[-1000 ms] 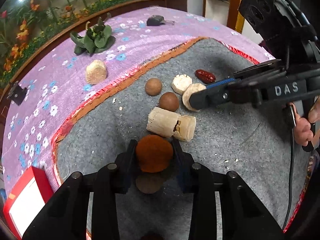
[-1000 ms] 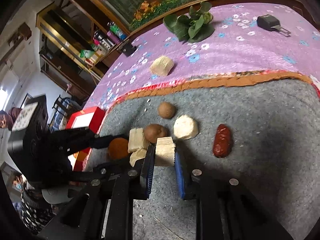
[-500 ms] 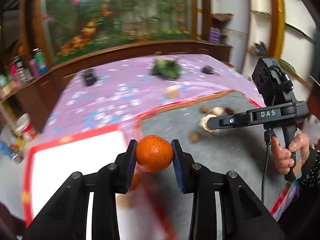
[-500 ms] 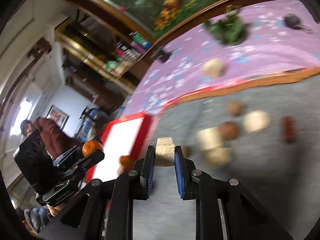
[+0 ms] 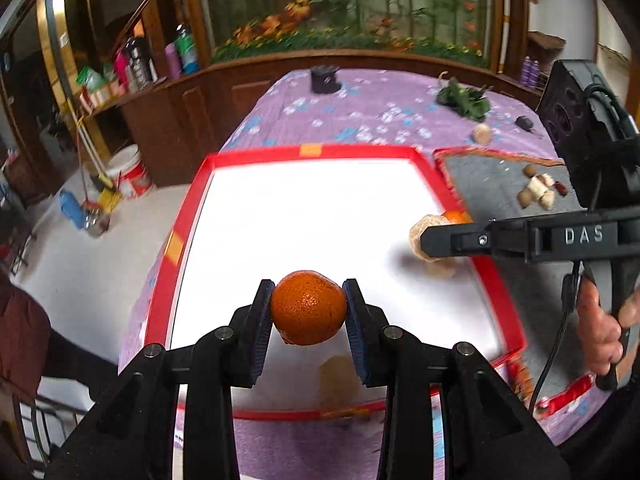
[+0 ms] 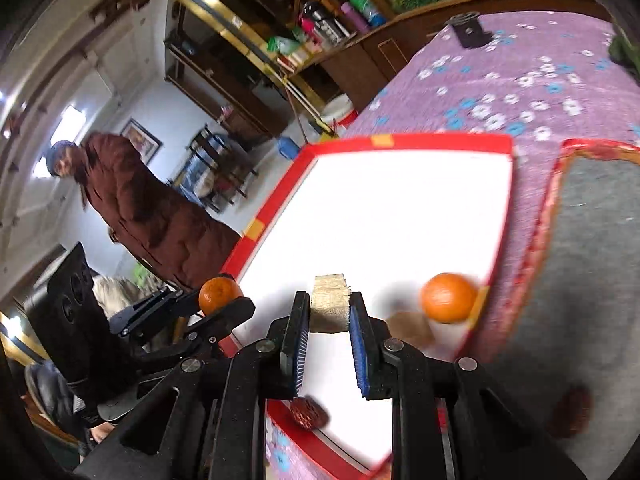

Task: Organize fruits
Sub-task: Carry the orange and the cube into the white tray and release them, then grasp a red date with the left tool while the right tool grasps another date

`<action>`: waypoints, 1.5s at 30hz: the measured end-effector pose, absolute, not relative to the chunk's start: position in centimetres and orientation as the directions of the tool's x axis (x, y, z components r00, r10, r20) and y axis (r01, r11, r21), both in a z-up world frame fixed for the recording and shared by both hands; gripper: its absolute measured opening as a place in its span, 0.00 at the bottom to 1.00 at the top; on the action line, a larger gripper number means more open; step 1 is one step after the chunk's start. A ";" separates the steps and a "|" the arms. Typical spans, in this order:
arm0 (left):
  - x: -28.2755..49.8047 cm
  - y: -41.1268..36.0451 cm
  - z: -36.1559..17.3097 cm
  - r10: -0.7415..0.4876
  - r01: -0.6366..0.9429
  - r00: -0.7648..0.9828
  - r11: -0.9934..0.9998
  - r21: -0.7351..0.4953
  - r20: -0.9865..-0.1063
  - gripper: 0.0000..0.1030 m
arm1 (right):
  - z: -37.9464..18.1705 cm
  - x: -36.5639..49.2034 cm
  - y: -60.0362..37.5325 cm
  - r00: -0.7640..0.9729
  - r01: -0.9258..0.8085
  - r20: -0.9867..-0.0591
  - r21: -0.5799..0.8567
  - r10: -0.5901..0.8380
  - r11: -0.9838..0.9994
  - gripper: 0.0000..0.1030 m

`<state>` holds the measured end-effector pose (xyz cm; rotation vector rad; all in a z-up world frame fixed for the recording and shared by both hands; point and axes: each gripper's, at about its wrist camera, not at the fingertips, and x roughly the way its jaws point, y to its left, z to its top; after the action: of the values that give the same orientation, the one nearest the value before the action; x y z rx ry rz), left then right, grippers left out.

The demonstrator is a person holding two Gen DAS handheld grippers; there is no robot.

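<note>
My left gripper (image 5: 309,312) is shut on an orange (image 5: 308,307) and hangs over the near part of a white tray with a red rim (image 5: 312,151). My right gripper (image 6: 329,312) is shut on a pale sugarcane chunk (image 6: 329,302) above the same tray (image 6: 400,140). In the left wrist view the right gripper (image 5: 420,236) reaches in from the right with the chunk (image 5: 424,226) at its tip. A second orange (image 6: 449,298) lies in the tray by its right rim. The left gripper (image 6: 224,304) with its orange (image 6: 218,294) shows at the left.
More fruit pieces (image 5: 538,192) lie on the grey felt mat (image 5: 480,184) to the right of the tray. A dark red date (image 6: 308,412) sits at the tray's near rim. Greens (image 5: 464,98) and a small black object (image 5: 324,78) lie far back on the purple flowered cloth. A person (image 6: 132,212) stands at the left.
Both grippers have swung left from the grey mat to above the tray, each carrying its fruit. The mat and its remaining pieces now lie off to the right.
</note>
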<state>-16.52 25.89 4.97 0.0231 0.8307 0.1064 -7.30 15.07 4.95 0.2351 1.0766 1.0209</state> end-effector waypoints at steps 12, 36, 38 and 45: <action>-16.8 24.2 5.4 0.159 -0.119 0.686 0.987 0.106 -0.710 0.46 | 8.0 -7.5 10.8 0.222 -0.597 -0.578 0.556 0.785 0.578 0.34; -11.5 4.9 3.4 -0.154 0.329 0.623 0.941 0.078 -0.767 0.48 | 3.1 -0.8 -18.9 0.521 -0.164 -0.683 0.508 0.512 0.846 0.34; -11.5 5.0 3.1 -0.151 0.310 0.615 0.949 0.061 -0.774 0.48 | 2.8 -0.4 -18.2 0.514 -0.168 -0.693 0.496 0.505 0.852 0.33; -11.5 4.8 2.4 -0.122 0.254 0.599 0.966 0.044 -0.792 0.48 | 1.4 0.6 -15.9 0.524 -0.166 -0.756 0.362 0.393 0.917 0.19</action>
<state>-11.47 4.78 2.39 0.1583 0.9040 -0.2191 0.65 -15.92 1.41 0.2588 0.9646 0.3386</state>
